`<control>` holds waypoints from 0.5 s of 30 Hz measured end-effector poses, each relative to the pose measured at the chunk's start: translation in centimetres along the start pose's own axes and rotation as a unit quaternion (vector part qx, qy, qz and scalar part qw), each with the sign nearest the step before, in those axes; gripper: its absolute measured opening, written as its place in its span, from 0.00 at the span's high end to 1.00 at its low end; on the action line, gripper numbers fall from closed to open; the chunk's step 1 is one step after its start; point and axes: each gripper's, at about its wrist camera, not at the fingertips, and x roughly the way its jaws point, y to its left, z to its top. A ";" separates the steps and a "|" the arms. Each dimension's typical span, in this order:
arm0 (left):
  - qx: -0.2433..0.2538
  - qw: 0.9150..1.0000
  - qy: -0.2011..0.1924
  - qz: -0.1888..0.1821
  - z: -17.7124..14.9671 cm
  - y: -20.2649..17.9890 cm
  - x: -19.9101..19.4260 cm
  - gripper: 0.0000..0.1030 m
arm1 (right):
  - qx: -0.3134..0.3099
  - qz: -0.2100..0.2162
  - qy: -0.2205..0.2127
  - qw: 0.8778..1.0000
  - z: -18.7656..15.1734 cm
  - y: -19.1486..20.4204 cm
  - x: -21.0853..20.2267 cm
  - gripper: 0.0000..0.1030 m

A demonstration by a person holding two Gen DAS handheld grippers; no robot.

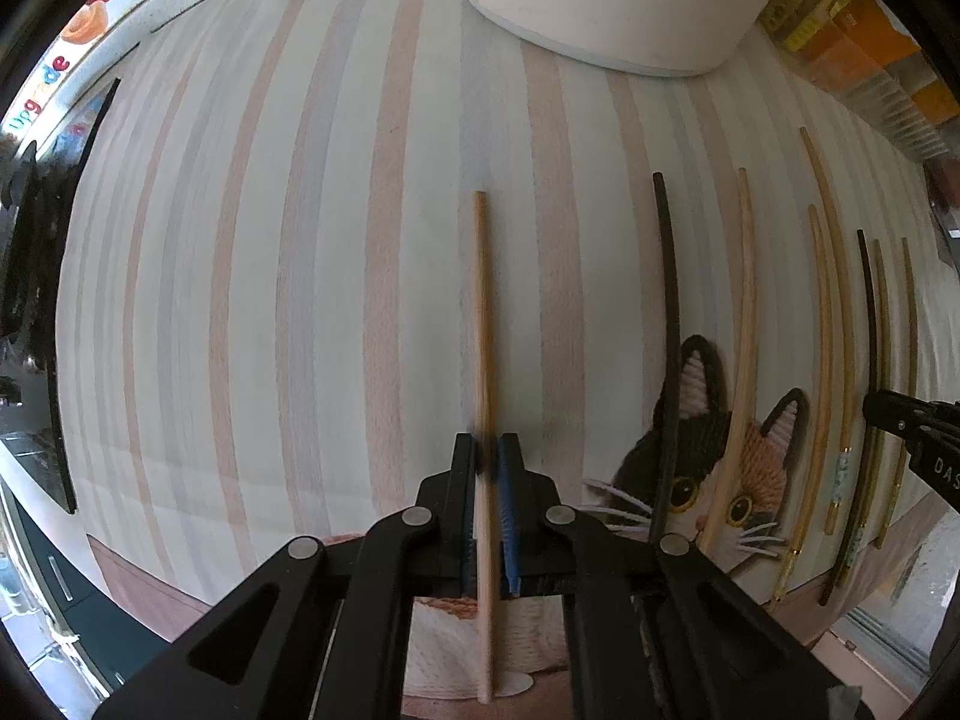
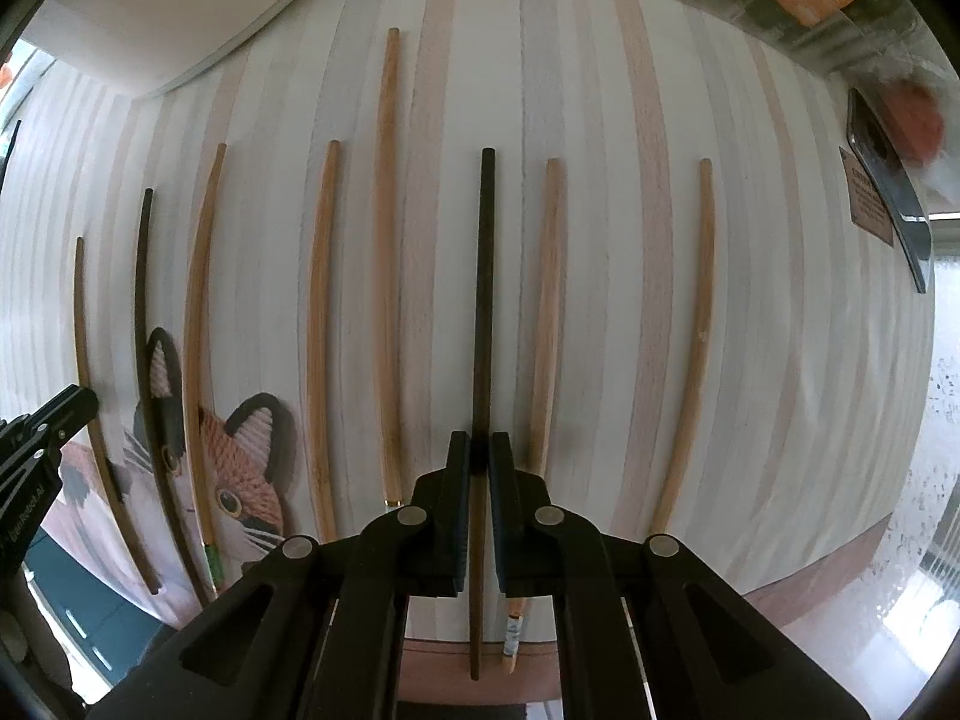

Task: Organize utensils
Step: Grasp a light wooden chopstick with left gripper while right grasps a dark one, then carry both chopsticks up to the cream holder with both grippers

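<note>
My left gripper point(image 1: 487, 456) is shut on a light wooden chopstick point(image 1: 482, 312) that points away over the striped placemat point(image 1: 270, 300). My right gripper point(image 2: 479, 450) is shut on a dark brown chopstick point(image 2: 483, 276), also pointing away over the mat. Several other chopsticks lie side by side on the mat: a black one point(image 1: 671, 324) and light ones point(image 1: 744, 324) in the left wrist view, and light ones point(image 2: 387, 240) point(image 2: 549, 300) point(image 2: 699, 324) in the right wrist view. The right gripper's tip point(image 1: 912, 426) shows at the right edge of the left wrist view.
A white round container point(image 1: 600, 0) stands at the far edge of the mat. A cat picture point(image 1: 702, 468) decorates the mat's near corner. Clear boxes with orange labels point(image 1: 870, 60) line the far right. A dark flat object point(image 2: 888, 192) lies at the right.
</note>
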 end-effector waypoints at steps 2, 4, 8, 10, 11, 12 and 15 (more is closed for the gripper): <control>0.004 1.000 -0.003 0.009 -0.2 -0.4 0.0 0.95 | 0.000 0.000 -0.006 1.000 0.1 0.1 -0.3 0.92; 0.004 1.000 -0.013 0.012 -0.5 -0.5 -0.5 0.95 | 0.000 0.005 -0.019 1.000 -0.3 -0.1 -0.3 0.94; 0.001 0.999 -0.042 0.012 -1.2 -0.5 -2.6 0.95 | 0.003 0.025 -0.035 0.999 -1.0 -0.7 -0.8 0.94; 0.005 0.998 -0.064 0.010 -1.5 -0.5 -4.2 0.95 | 0.007 0.045 -0.054 0.998 -1.5 -1.1 -1.5 0.94; 0.006 0.997 -0.074 0.009 -1.5 -0.5 -4.9 0.96 | 0.005 0.048 -0.060 0.997 -1.7 -1.2 -1.9 0.94; 0.007 0.996 -0.084 0.009 -1.6 -0.5 -5.8 0.96 | 0.001 0.051 -0.067 0.996 -1.8 -1.2 -2.3 0.94; 0.011 0.992 -0.125 0.007 -1.7 -0.6 -9.2 0.96 | -0.010 0.062 -0.088 0.994 -2.1 -0.9 -3.7 0.94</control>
